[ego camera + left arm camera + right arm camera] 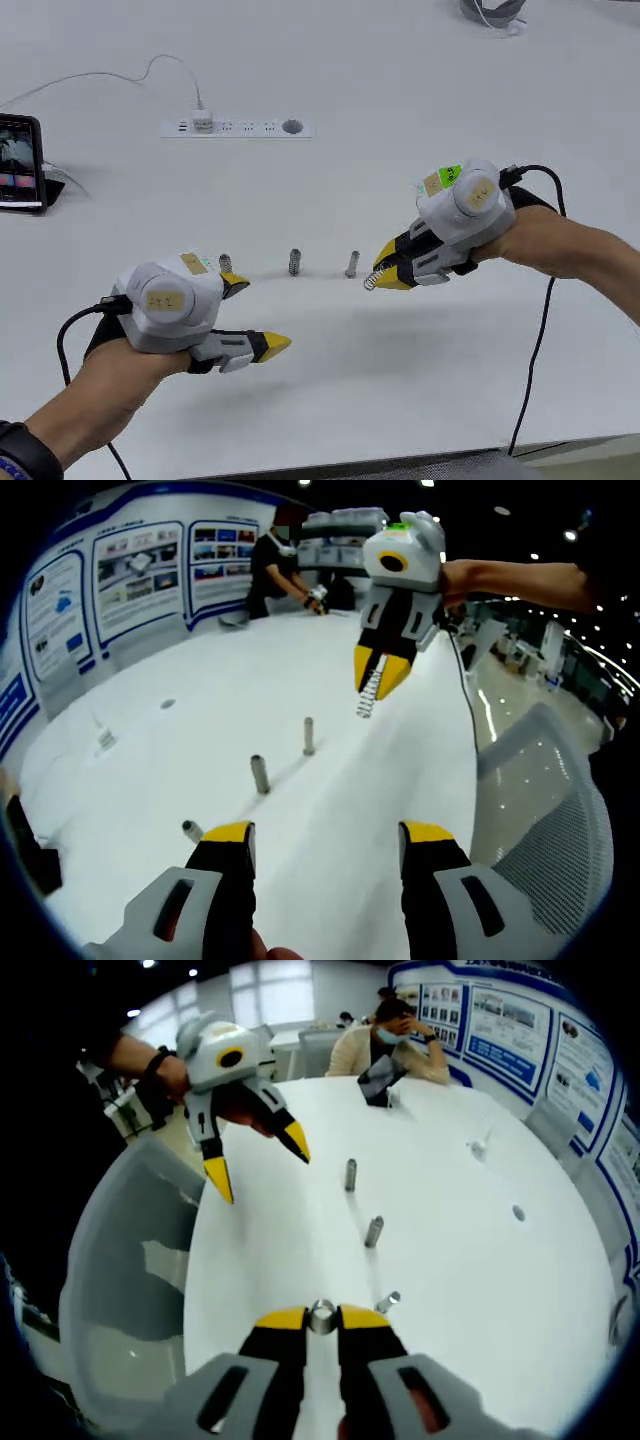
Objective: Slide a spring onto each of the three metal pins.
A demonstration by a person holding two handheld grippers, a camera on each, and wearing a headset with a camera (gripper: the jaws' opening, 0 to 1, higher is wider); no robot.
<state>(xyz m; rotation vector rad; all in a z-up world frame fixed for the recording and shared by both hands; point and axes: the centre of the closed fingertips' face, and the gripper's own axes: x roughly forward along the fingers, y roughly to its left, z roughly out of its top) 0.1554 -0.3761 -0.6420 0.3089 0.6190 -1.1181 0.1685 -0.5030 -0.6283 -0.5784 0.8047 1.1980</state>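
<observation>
Three short metal pins stand in a row on the white table (330, 380). The left pin (225, 263) and middle pin (295, 262) look coiled, as if ringed by springs. The right pin (352, 264) looks thinner and smooth. My right gripper (385, 272) hovers just right of that pin, shut on a small spring (372, 281) that pokes out of its yellow tips; the spring (368, 695) hangs down above the table. My left gripper (255, 313) stands open with nothing in it, in front of the left pin. The row of pins (260, 773) lies ahead of its jaws.
A white power strip (237, 127) with a plugged-in charger lies behind the pins. A dark screen device (20, 160) stands at the left edge. A black cable (540, 330) trails off the front right. A mesh chair (540, 780) stands beside the table.
</observation>
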